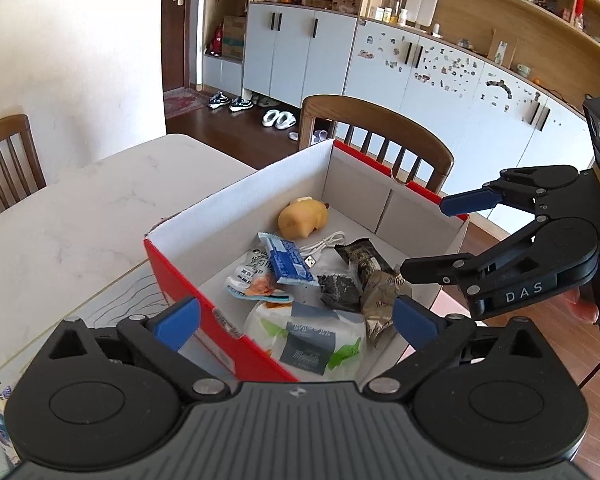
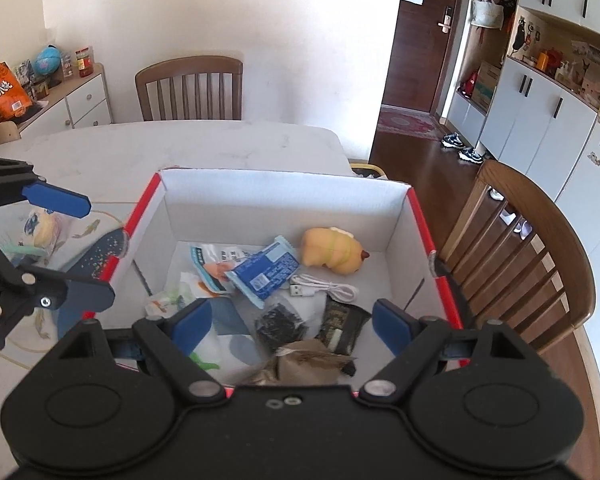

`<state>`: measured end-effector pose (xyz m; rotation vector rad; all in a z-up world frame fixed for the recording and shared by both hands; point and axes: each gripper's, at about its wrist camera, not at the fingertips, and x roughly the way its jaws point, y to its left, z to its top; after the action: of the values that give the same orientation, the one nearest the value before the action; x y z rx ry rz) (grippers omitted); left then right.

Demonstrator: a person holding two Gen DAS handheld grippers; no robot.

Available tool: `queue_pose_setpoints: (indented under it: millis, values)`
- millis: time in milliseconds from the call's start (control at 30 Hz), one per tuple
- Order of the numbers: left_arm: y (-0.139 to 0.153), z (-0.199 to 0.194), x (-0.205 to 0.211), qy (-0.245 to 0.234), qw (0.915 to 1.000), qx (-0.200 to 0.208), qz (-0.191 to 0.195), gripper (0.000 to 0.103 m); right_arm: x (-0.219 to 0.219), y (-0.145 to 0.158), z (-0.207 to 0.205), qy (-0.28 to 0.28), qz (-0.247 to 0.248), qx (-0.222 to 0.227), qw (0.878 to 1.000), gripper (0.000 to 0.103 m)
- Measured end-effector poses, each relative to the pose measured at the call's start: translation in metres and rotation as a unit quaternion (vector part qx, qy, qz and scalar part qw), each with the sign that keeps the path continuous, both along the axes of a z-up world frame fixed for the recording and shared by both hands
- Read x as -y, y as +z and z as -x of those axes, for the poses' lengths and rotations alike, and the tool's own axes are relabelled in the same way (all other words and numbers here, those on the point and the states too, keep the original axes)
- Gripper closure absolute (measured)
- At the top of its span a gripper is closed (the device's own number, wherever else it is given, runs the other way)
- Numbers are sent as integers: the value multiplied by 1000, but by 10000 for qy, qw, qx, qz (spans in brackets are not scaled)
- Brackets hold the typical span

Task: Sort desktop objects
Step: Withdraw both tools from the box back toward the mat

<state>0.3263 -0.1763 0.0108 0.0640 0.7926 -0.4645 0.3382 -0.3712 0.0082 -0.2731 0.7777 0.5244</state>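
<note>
Both my grippers tilt down over the open box (image 1: 380,184), which sits at the worktop's (image 1: 80,216) corner, by a chair (image 1: 380,120). My left gripper (image 1: 296,322) hangs above the box's near red wall, its fingers (image 1: 178,322) spread wide with nothing between them. My right gripper (image 2: 292,326) hovers over the box's near edge, its fingers (image 2: 190,326) also wide apart and empty.

Inside the box lie a yellow toy (image 1: 303,217), a blue wrapper (image 1: 290,262), a white cable (image 1: 324,246), dark packets (image 1: 360,268) and a white pouch (image 1: 308,340), all loose on the floor of the box.

The left view shows my right gripper (image 1: 424,236) from the side, reaching in over the box's far corner, with fingertips of my hand (image 1: 588,304) on its handle; it also shows cupboards (image 1: 300,52) and shoes (image 1: 230,101) behind. The right view shows my left gripper (image 2: 88,248) at the left, above a patterned mat (image 2: 100,248) and a small packet (image 2: 40,226) lying on the worktop beside the box, plus a second chair (image 2: 190,88) at the far edge.
</note>
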Motion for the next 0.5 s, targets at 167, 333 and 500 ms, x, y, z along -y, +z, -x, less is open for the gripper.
queue_pose_setpoints:
  millis: [167, 333, 500]
  values:
    - [2, 6, -14, -46, 10000, 26, 72, 0, -13, 1, 8, -84, 14, -19, 10000, 15]
    - [2, 13, -31, 39, 9998, -34, 174, 0, -28, 4, 19, -89, 34, -15, 10000, 15]
    - [2, 24, -45, 102, 9999, 0, 124, 0, -43, 5, 28, -63, -1, -39, 10000, 15]
